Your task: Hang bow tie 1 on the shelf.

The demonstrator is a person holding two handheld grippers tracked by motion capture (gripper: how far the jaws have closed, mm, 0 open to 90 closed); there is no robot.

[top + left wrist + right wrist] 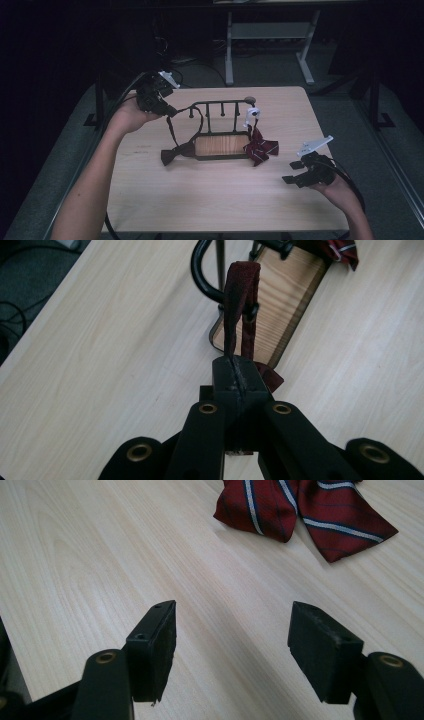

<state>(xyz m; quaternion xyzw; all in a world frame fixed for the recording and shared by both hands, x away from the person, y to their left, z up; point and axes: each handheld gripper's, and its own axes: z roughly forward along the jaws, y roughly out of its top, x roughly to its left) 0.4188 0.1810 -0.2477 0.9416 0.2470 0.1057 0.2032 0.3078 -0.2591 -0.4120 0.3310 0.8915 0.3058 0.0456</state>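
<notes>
- A light wooden table with pale grain and rounded corners stands in the middle of the scene, and it is the brightest thing there.
- Grey floor surrounds the table on its left, right and far sides.
- Beyond the table's far edge stands a white-framed desk with two legs on flat feet and a crossbar.
- Cables lie on the floor beyond the table's far left corner.
- A dark stand rises beside the table's right side.
- The room beyond is dark, nearly black.
</notes>
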